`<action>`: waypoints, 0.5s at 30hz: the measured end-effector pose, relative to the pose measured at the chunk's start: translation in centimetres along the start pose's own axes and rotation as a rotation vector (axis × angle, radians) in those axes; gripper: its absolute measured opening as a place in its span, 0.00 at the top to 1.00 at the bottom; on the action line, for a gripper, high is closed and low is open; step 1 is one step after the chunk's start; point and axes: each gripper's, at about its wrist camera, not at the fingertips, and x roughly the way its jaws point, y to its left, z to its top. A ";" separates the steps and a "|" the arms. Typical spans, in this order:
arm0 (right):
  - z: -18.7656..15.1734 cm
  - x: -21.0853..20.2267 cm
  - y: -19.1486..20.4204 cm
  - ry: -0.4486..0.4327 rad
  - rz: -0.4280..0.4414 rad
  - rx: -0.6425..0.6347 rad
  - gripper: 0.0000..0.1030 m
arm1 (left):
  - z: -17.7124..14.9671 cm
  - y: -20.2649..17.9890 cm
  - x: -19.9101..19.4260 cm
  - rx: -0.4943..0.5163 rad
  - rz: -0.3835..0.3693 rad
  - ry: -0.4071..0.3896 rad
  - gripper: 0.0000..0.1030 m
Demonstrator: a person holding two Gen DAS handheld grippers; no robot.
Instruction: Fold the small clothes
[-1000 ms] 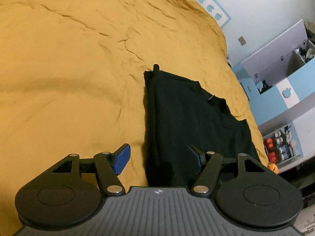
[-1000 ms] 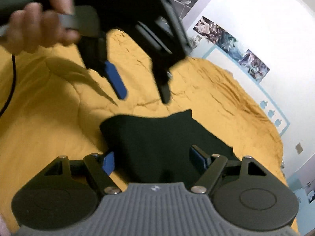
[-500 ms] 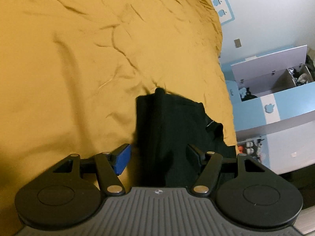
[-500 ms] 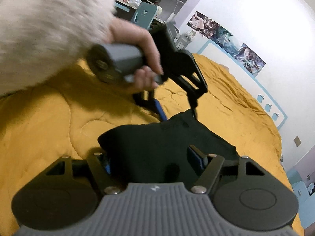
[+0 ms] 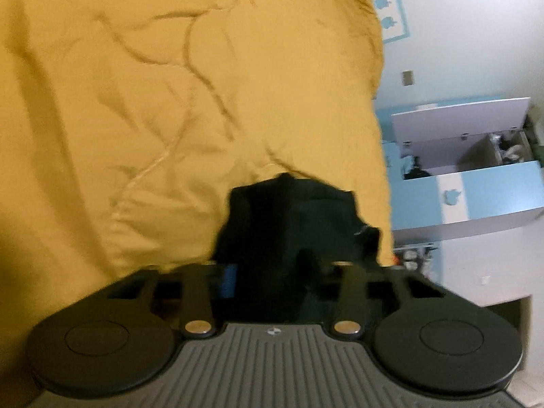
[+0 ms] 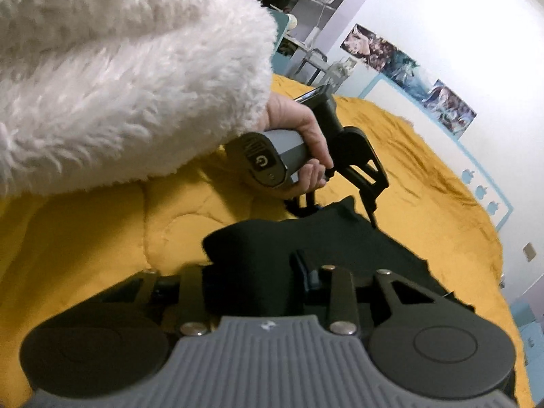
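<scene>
Black garment (image 5: 292, 224) lies low centre on the yellow bed (image 5: 136, 102); left hand-held gripper (image 5: 268, 272) and right hand-held gripper (image 6: 251, 272) have just closed on neighbouring edges, likely to lift a fold.

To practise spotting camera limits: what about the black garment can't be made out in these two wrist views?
Left wrist: black garment motion-blurred; near end hidden behind left gripper, jaws just closing on cloth.
Right wrist: near edge hidden behind right gripper, jaws likewise; folds lost in dark cloth.
</scene>
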 end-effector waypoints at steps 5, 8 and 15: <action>-0.1 -0.1 -0.9 0.007 0.006 0.028 0.91 | 0.0 0.3 -0.5 -0.037 -0.031 -0.025 0.76; 0.1 -0.1 -1.8 0.017 0.007 0.049 1.00 | -0.4 -0.8 -0.9 -0.023 0.005 -0.052 0.79; 0.4 -1.2 -6.6 0.011 0.040 0.238 1.00 | -0.8 -5.1 -1.7 0.004 0.108 -0.105 0.80</action>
